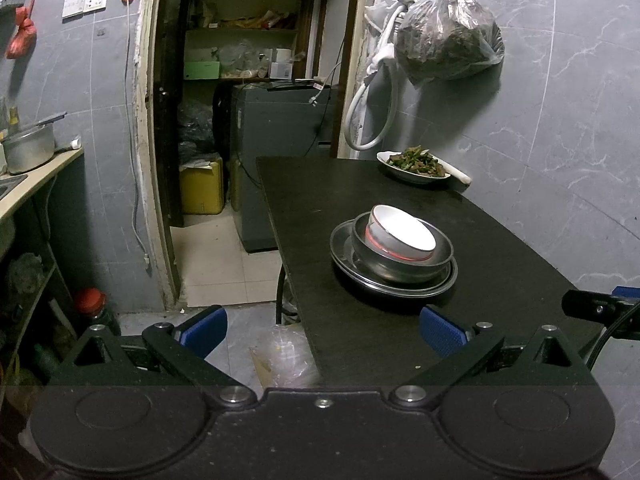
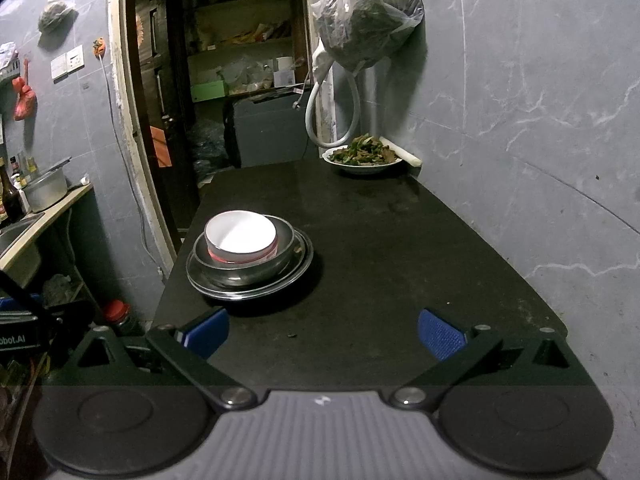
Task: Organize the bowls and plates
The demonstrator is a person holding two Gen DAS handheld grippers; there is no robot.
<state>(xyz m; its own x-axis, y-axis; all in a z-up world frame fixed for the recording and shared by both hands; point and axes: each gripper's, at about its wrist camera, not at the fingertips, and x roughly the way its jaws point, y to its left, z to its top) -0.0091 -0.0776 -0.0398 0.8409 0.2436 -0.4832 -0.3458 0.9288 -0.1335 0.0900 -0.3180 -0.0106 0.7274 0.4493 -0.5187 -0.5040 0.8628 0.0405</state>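
Both my jaws spread, empty; white bowl (image 2: pixel 240 237) ahead in the steel bowl (image 2: pixel 248 264) looks fragile, so I'd pinch its rim.

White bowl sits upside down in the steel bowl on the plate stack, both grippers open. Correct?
Not quite. The white bowl sits upright, its white inside facing up, in the steel bowl on the plate stack; the right wrist view shows it. Left gripper and right gripper are open.

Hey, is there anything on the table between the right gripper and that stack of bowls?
Nothing visible. The right gripper is open, and only bare black table lies between it and the stack with the white bowl on top, ahead to its left.
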